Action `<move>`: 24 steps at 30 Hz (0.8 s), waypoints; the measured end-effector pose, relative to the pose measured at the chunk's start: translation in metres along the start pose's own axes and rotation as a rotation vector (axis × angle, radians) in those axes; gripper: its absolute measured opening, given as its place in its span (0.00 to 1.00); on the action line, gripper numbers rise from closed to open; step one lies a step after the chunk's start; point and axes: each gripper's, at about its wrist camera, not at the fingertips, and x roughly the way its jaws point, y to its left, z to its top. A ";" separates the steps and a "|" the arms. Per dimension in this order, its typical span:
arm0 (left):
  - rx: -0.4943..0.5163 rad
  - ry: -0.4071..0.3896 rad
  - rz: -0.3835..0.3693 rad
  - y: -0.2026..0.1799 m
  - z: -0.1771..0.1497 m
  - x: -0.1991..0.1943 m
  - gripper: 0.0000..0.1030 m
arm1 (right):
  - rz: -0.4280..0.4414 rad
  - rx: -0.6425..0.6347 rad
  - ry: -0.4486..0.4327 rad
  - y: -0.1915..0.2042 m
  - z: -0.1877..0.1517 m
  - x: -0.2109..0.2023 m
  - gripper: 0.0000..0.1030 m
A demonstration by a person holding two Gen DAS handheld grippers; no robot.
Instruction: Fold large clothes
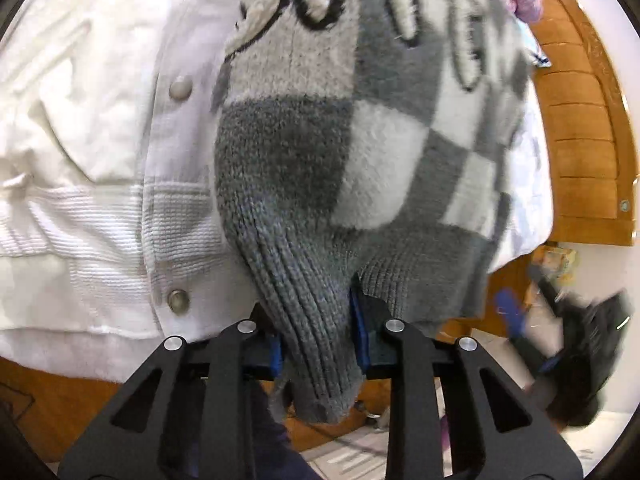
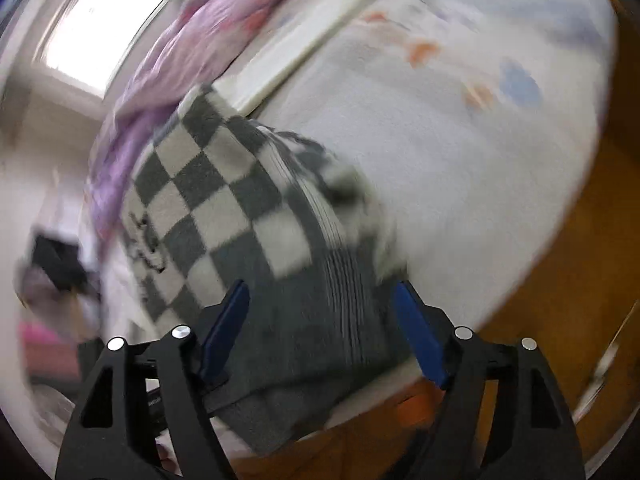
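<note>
A bed with a pale printed sheet point(image 2: 460, 168) fills the right-wrist view, a bright window point(image 2: 100, 28) at upper left; wooden panelling point(image 1: 580, 140) lines the left-wrist view's right edge. One grey checkered sweater point(image 1: 320, 160) bears unreadable looping letters. Beside it lies one white snap-button jacket point(image 1: 100, 140). The left tongs point(image 1: 318, 344) clamp its ribbed hem; the right tongs point(image 2: 320, 328) straddle the hem, spread wide.

Each wrist camera looks forward along its own gripper fingers, very close to the checkered gray sweater point(image 1: 340, 152), the one thing both views share point(image 2: 224, 208).
</note>
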 end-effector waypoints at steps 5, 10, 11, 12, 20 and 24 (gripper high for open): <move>-0.014 -0.024 -0.089 -0.019 0.012 -0.035 0.24 | 0.222 0.509 0.065 -0.037 -0.049 0.007 0.77; 0.038 -0.029 -0.094 -0.038 0.018 -0.051 0.24 | 0.405 0.844 0.090 -0.045 -0.083 0.022 0.81; 0.056 -0.031 -0.082 -0.042 0.013 -0.051 0.24 | 0.430 0.877 0.095 -0.044 -0.085 0.023 0.81; 0.077 -0.033 -0.068 -0.042 0.009 -0.050 0.24 | 0.415 0.899 0.099 -0.042 -0.086 0.022 0.81; 0.092 -0.028 -0.068 -0.043 0.011 -0.044 0.24 | 0.160 0.828 0.192 -0.036 -0.054 0.033 0.86; 0.072 -0.017 -0.086 -0.035 0.011 -0.044 0.24 | 0.180 0.877 0.233 -0.053 -0.066 0.061 0.88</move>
